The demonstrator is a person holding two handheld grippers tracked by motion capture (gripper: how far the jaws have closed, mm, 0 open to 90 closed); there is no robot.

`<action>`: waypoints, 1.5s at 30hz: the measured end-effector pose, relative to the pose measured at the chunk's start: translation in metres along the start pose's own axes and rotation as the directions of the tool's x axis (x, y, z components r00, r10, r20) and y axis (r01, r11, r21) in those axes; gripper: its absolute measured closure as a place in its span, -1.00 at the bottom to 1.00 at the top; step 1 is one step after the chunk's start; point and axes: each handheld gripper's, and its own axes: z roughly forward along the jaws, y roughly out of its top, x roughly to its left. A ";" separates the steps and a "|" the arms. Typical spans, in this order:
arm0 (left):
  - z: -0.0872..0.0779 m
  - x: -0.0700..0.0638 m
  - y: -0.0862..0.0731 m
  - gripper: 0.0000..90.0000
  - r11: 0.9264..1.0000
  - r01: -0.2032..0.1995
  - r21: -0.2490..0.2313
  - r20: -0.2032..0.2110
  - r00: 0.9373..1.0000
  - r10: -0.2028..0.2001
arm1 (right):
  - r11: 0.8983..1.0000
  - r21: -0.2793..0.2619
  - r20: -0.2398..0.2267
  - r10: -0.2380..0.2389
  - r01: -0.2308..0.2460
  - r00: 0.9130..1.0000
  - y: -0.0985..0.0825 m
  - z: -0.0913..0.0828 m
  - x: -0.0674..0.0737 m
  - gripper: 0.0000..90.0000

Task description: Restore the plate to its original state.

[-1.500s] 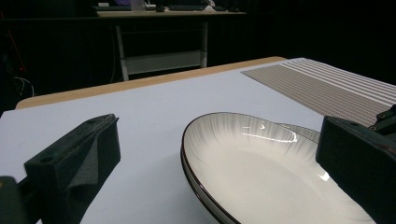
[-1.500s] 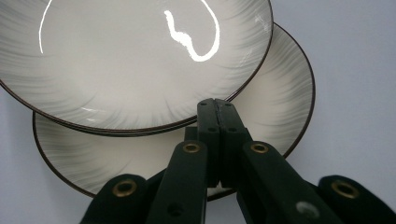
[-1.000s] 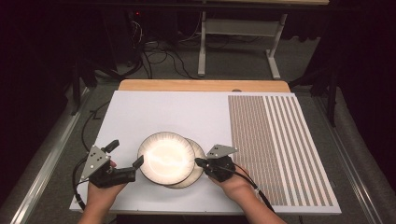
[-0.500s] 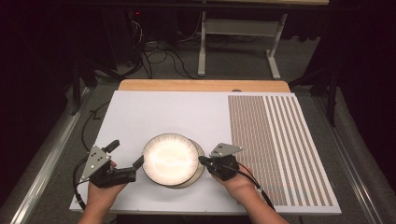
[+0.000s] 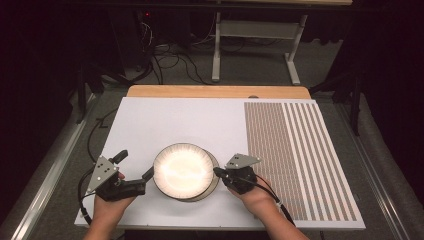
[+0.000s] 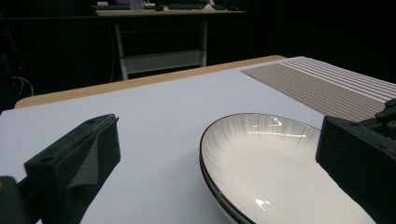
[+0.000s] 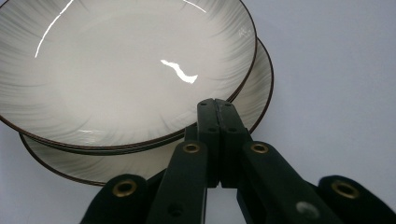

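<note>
White table (image 5: 165, 120), stacked plates (image 5: 183, 171) between both tools

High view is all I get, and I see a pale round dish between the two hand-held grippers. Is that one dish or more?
Observer: Two. The right gripper view shows an upper plate stacked on a lower plate. The upper one is shifted off centre, so the lower one's rim peeks out.
Operator: Is the right hand-held gripper pinching a plate?
Observer: No. The right hand-held gripper has its jaws pressed together with nothing between them, and its tip is at the upper plate's rim.
Operator: And the left one?
Observer: The left hand-held gripper is wide open. In its own view, one jaw is over bare table and the other is in front of the plates.
</note>
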 end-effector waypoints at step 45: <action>0.004 -0.003 -0.002 -0.99 1.000 0.001 0.015 0.012 1.000 -0.001 | 0.980 -0.177 0.089 0.107 -0.090 0.990 -0.025 -0.093 -0.041 0.48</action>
